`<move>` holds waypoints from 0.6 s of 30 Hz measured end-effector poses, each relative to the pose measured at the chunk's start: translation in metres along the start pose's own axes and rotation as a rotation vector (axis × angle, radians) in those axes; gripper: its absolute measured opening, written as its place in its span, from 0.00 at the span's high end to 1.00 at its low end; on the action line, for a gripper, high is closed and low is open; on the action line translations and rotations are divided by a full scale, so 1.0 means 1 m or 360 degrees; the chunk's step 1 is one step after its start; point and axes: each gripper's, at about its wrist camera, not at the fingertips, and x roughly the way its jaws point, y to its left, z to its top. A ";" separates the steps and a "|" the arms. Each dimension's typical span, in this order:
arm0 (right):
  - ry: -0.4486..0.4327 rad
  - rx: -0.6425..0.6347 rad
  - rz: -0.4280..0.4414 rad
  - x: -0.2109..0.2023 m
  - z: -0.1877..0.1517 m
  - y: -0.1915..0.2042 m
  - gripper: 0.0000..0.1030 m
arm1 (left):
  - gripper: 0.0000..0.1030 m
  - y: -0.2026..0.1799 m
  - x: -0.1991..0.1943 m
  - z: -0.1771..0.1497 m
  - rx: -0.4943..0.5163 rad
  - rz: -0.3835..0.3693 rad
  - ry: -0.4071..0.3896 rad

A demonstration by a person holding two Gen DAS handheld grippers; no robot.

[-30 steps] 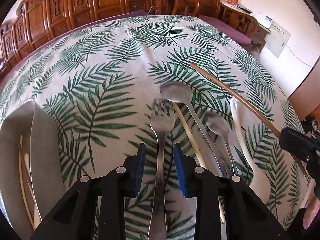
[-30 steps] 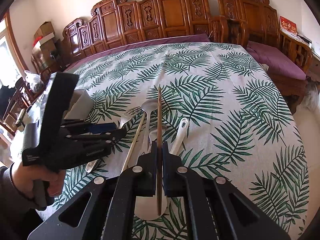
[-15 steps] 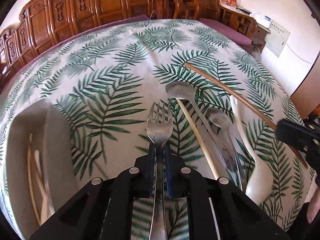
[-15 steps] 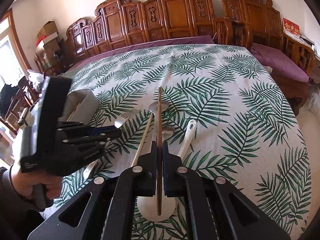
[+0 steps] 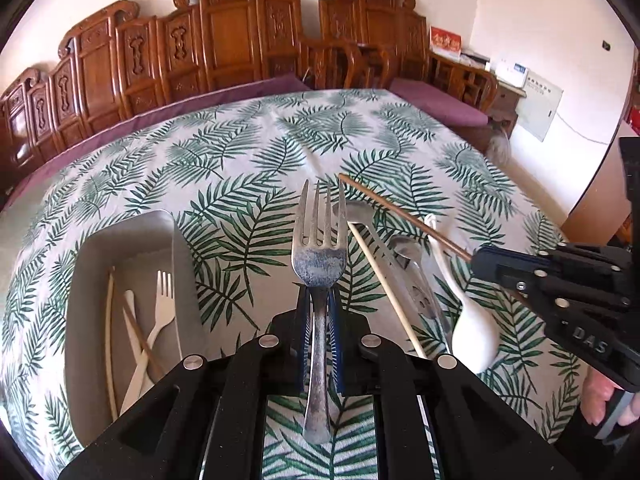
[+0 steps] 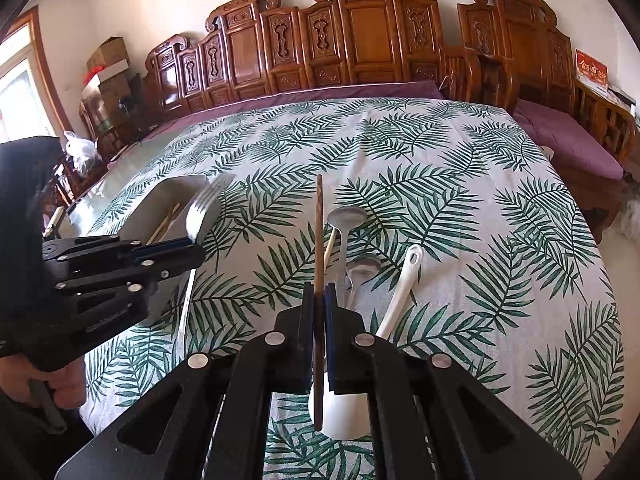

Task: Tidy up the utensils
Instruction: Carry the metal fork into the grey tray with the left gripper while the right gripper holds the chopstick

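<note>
My left gripper (image 5: pixel 319 308) is shut on the neck of a metal fork (image 5: pixel 319 258), held above the leaf-print tablecloth with its tines pointing away. In the right wrist view that fork (image 6: pixel 202 210) hangs just right of the grey tray (image 6: pixel 160 208). My right gripper (image 6: pixel 319 300) is shut on a dark wooden chopstick (image 6: pixel 319 236), also lifted; the same chopstick (image 5: pixel 404 220) slants across the left wrist view. On the cloth lie a pale chopstick (image 5: pixel 386 292), two metal spoons (image 5: pixel 408 276) and a white ceramic spoon (image 5: pixel 472 328).
The grey tray (image 5: pixel 184 280) at the left holds a white plastic fork (image 5: pixel 160 312) and several chopsticks. Carved wooden chairs (image 6: pixel 360 40) and purple cushions ring the table's far side. A person's hand (image 6: pixel 60 384) grips the left tool's handle.
My left gripper closed on the metal fork and lifted it off the cloth, drifting toward the tray. The right gripper kept its hold on the dark chopstick and shifted slightly.
</note>
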 end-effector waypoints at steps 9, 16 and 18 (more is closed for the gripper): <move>-0.0033 -0.0015 0.0012 -0.006 0.000 0.005 0.94 | 0.93 0.003 -0.027 -0.004 -0.0048 -0.0020 -0.0109; -0.0055 -0.0034 0.0023 -0.009 0.001 0.010 0.94 | 1.00 0.006 -0.047 0.001 -0.0049 0.0002 -0.0212; -0.0056 -0.0044 0.0028 -0.009 0.001 0.012 0.94 | 1.00 0.007 -0.051 0.003 -0.0054 -0.0002 -0.0220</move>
